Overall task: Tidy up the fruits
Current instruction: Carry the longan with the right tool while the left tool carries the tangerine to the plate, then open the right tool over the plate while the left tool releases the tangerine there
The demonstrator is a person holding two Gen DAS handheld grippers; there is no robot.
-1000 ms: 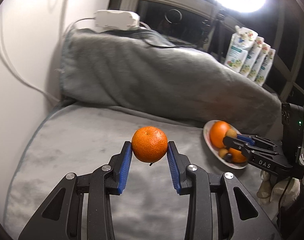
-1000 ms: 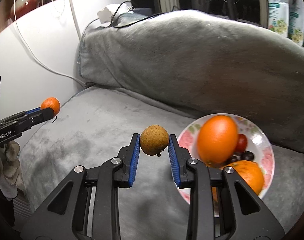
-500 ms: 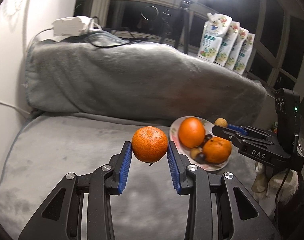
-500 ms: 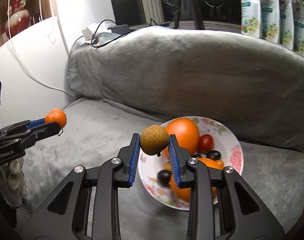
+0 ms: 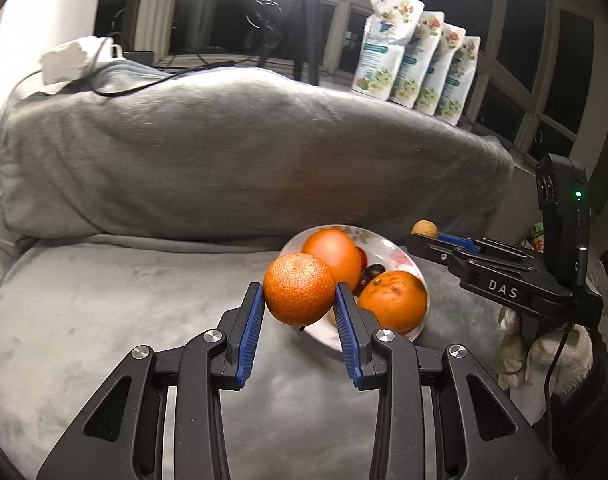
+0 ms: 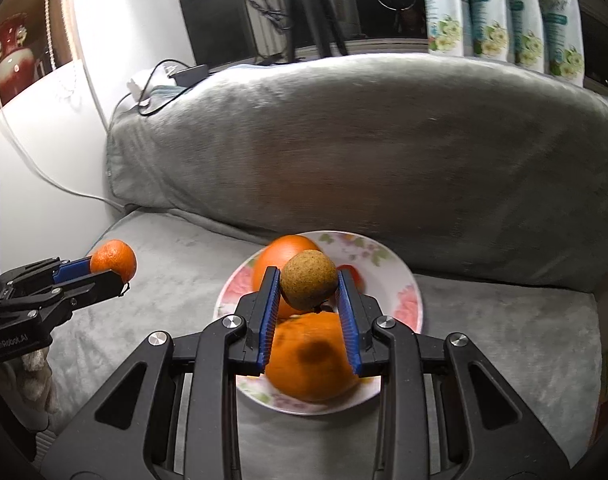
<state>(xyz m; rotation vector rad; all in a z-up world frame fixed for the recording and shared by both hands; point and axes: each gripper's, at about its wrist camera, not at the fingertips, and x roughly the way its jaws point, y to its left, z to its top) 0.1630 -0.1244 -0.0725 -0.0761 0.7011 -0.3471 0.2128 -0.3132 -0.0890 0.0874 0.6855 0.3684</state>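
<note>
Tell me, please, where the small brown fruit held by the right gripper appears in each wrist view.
Left wrist view: the small brown fruit sits far right, at the tip of the right gripper.
Right wrist view: it is centre frame, clamped between the jaws above the plate.
Shared landmark: the floral plate.

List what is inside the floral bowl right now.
In the floral bowl: a smooth orange, a rougher orange, a red fruit and dark grapes. The held tangerine and the oranges hide whatever lies beneath them.
</note>
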